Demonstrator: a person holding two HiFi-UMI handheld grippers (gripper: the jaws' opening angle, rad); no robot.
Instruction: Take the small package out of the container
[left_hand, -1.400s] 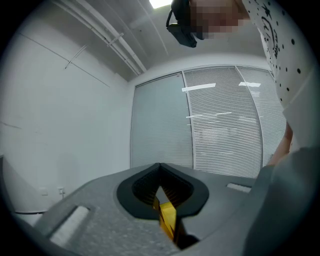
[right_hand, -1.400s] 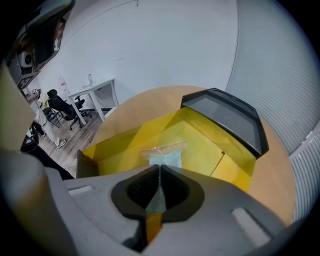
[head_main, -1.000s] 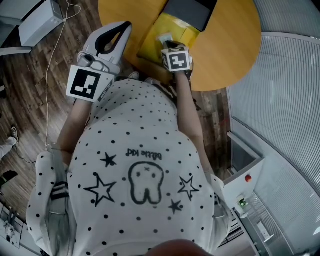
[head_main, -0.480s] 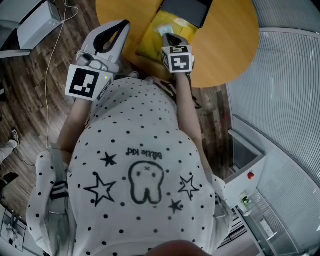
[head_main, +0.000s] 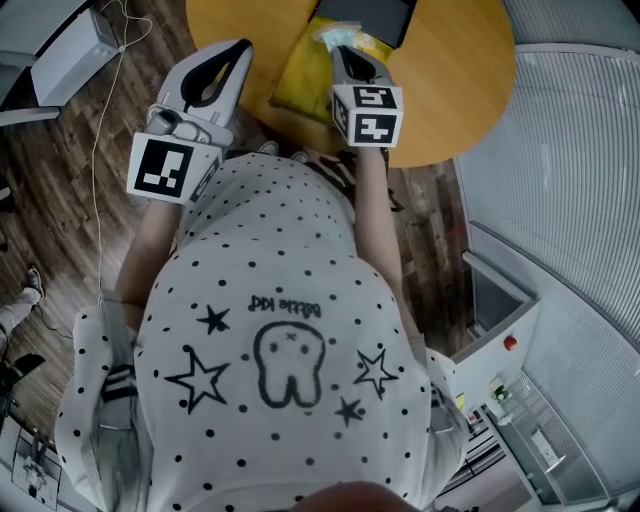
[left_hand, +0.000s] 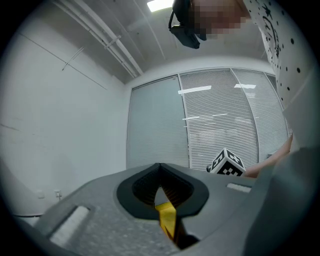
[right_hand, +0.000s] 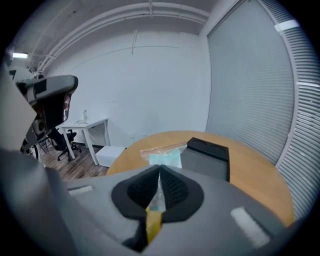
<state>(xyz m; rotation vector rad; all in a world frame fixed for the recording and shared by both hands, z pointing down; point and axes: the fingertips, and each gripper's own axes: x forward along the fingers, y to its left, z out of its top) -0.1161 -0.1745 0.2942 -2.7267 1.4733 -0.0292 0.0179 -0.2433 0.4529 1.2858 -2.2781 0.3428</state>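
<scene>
The right tool (right_hand: 159, 170) is clamped shut on the near edge of a small clear plastic package with a pale teal filling (right_hand: 162, 157). The package's long axis follows the line of the tool and points away from the person. Its sealed strip lies crosswise at the far end. In the head view the package (head_main: 335, 33) sits over the far end of a yellow mailing bag (head_main: 300, 75), which lies on the round orange wooden tabletop (head_main: 450, 80). A black rectangular box (head_main: 365, 15) is just beside the package. I cannot tell whether the package is clear of the bag. The left tool (left_hand: 160, 167) is off the tabletop's near edge with its jaws together on nothing.
</scene>
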